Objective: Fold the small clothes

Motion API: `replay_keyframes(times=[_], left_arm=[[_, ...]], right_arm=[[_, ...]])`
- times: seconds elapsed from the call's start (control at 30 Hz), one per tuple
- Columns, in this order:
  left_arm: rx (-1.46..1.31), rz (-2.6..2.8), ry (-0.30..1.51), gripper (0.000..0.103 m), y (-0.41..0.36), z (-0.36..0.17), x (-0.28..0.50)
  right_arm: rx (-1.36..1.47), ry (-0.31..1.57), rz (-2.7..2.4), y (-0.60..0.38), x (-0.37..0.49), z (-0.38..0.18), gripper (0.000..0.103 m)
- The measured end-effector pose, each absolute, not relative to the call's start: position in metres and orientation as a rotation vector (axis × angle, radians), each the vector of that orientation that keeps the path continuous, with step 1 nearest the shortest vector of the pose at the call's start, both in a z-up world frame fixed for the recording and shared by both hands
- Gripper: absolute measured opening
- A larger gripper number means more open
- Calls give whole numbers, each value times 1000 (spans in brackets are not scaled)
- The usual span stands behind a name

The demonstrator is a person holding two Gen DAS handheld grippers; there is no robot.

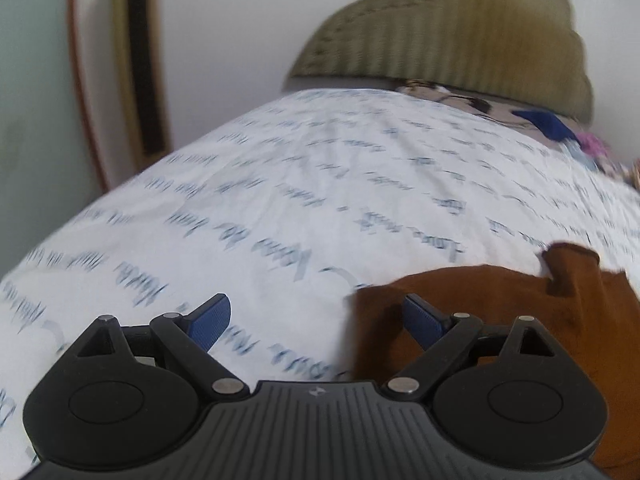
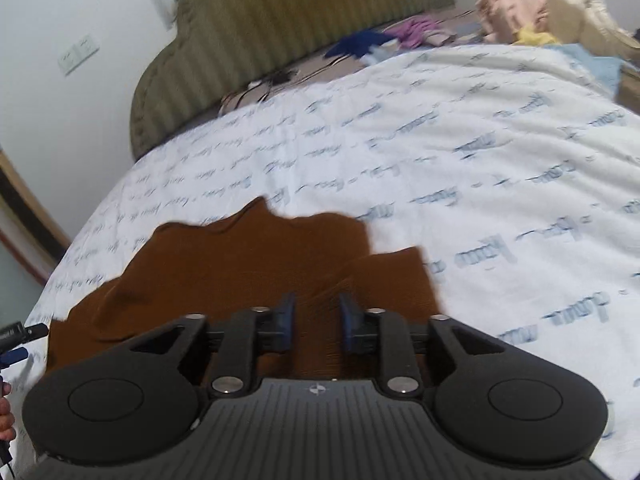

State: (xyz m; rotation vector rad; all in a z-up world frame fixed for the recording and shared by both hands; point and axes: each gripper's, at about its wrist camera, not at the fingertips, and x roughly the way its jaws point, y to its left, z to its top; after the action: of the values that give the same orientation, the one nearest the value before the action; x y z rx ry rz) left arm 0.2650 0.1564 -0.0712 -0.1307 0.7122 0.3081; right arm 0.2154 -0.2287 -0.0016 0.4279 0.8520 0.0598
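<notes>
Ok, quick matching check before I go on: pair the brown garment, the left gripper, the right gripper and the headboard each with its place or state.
Things:
1. brown garment
2. left gripper
3. right gripper
4. headboard

States:
A. olive, ribbed, at the far end of the bed
B. jaws wide, nothing between them
C. flat on the printed sheet
D. jaws narrowly apart over brown cloth

Pairs: 1-C, 2-B, 3-D, 4-A

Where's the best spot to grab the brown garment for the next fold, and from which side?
Probably the loose flap on the brown garment, just ahead of the right gripper. It sticks out past the main body, with bedsheet bare beside it, so come in low from the near edge.
</notes>
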Motion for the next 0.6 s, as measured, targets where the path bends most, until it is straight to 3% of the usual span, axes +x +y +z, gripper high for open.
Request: replay_keyframes(times=[0.13, 0.27, 0.37, 0.5, 0.6], left_arm=[[-103, 326, 796, 95, 150, -100, 292], [-43, 347, 755, 96, 140, -108, 286], [-65, 343, 748, 95, 142, -98, 279], [-1, 326, 784, 96, 139, -98, 283], [-21, 342, 764, 100, 141, -111, 281]], right_arm=[[455, 915, 91, -238, 216, -16, 36], [387, 951, 99, -226, 226, -27, 34], [269, 945, 59, -218, 221, -13, 4], [231, 915, 1, -224, 211, -2, 4], [232, 934, -17, -227, 215, -26, 3]])
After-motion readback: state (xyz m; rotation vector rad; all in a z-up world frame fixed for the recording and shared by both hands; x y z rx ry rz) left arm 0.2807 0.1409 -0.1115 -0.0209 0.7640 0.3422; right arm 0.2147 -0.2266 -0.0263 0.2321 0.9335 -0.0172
